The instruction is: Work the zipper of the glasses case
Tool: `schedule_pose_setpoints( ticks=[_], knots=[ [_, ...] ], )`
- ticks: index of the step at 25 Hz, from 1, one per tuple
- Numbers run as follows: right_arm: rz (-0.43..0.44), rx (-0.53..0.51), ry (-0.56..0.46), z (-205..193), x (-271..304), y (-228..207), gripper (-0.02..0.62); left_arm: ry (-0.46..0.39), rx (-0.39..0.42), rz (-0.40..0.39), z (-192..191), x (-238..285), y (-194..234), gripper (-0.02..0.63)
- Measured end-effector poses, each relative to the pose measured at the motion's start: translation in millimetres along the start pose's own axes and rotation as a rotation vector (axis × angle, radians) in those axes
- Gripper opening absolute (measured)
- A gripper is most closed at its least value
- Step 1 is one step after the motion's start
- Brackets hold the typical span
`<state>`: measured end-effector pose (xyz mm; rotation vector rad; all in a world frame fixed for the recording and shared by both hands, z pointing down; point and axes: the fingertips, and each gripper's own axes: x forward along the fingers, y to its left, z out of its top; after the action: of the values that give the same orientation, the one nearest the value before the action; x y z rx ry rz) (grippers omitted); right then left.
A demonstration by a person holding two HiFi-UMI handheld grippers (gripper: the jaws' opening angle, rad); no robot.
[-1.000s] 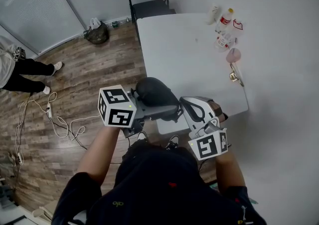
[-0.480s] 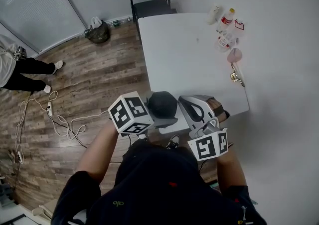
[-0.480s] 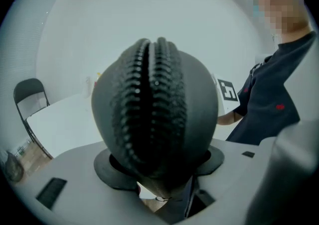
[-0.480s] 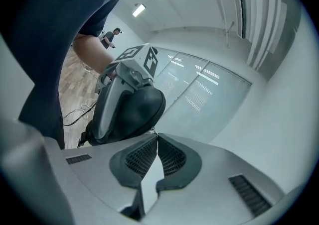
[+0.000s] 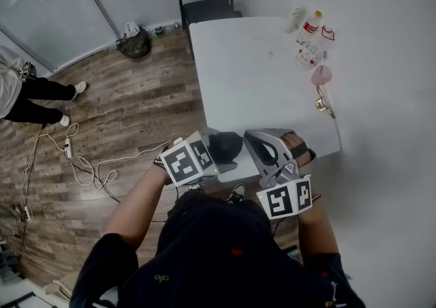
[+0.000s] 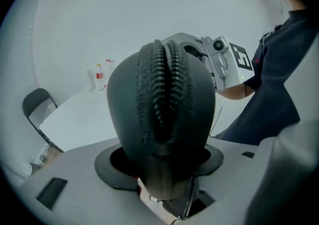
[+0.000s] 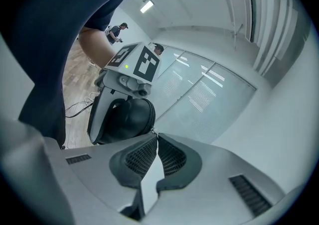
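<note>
The right claw (image 7: 155,137) has its jaws pressed together, tips meeting right at the zipper edge of the black case (image 7: 132,119). The left claw (image 7: 119,107) clasps that case. Beyond lie a wooden floor (image 7: 79,82) and cables (image 7: 82,105); a dark sleeve (image 7: 50,45) fills the left.

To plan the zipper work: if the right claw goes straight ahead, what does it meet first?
Probably the glasses case, held in the left claw, just beyond the right claw; depth unclear.
</note>
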<state>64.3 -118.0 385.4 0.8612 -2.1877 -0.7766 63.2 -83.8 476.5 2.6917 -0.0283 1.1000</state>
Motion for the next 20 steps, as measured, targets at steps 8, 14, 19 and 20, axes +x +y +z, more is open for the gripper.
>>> schedule_pose_setpoints(
  ticks=[8,14,19,20],
  knots=[
    [0.024,0.004,-0.001,0,1,6,0.021,0.036,0.044,0.059,-9,10,7,0.275],
    [-0.014,0.173,-0.052,2,-5,-5,0.023,-0.086,0.099,0.22,8,-1,27,0.272],
    [0.019,0.481,-0.223,12,-18,-21,0.023,-0.209,0.268,0.547,32,-33,57,0.272],
    [0.039,0.639,-0.275,12,-22,-25,0.023,-0.229,0.315,0.602,37,-40,60,0.272]
  ],
)
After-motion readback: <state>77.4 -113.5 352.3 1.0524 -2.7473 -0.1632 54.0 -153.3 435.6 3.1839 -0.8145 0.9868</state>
